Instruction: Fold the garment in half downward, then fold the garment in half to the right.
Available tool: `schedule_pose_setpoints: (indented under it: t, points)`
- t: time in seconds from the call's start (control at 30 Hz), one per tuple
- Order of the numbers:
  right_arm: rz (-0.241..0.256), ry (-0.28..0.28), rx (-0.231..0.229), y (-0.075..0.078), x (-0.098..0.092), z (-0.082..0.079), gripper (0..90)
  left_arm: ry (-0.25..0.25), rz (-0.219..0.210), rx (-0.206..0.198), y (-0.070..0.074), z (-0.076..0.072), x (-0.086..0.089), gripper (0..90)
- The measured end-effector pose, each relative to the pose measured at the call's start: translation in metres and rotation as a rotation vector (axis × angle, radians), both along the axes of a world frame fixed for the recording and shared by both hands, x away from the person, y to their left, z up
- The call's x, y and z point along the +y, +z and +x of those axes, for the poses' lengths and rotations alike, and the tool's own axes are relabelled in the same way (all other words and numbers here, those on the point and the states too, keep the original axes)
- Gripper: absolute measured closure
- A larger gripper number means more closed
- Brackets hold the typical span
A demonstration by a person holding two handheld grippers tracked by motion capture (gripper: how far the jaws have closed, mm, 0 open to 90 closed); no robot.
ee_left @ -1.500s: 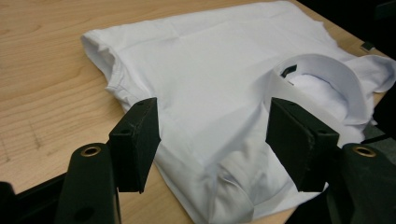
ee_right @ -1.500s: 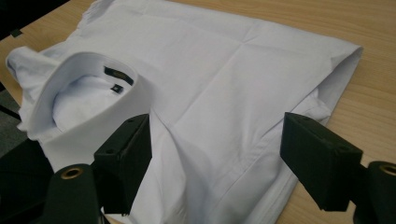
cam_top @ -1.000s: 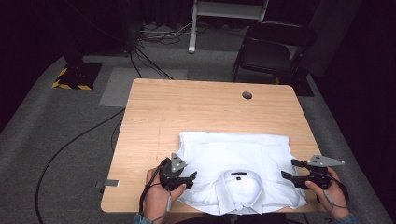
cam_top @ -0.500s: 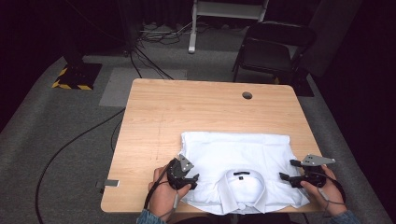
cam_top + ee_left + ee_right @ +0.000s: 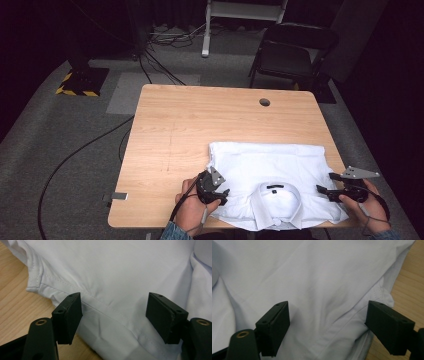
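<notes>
A folded white shirt lies collar-up at the near right of the wooden table, its collar toward the front edge. My left gripper is at the shirt's left shoulder, open, its jaws straddling a seamed fold of white cloth. At the shirt's right shoulder my right gripper is also open, jaws wide over the white fabric near its right edge. Nothing is pinched between either pair of jaws.
The table has a round cable hole at the far right. Bare wood lies left of the shirt. A black chair stands behind the table, and cables run over the grey floor at the left.
Both grippers have moved in toward the shirt's shoulders. The left one has shifted right onto the cloth edge; the right one has edged left and slightly nearer.
</notes>
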State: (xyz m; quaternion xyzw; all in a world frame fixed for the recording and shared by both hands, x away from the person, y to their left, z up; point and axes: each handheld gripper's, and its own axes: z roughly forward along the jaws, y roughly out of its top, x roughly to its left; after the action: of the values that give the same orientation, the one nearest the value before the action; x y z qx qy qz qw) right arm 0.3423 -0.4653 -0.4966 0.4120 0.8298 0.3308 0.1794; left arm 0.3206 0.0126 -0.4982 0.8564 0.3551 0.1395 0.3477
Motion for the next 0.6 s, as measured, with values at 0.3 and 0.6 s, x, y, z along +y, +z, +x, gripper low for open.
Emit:
schedule_pose_setpoints:
  t: [0.3, 0.6]
  points:
    - [-0.048, -0.028, -0.003, 0.003, -0.016, -0.014, 19.7, -0.038, 0.008, 0.002, 0.001, -0.007, -0.014, 28.9]
    - [0.005, -0.053, -0.042, 0.007, -0.021, -0.023, 19.3, -0.020, -0.033, -0.011, 0.009, -0.007, -0.009, 28.3]
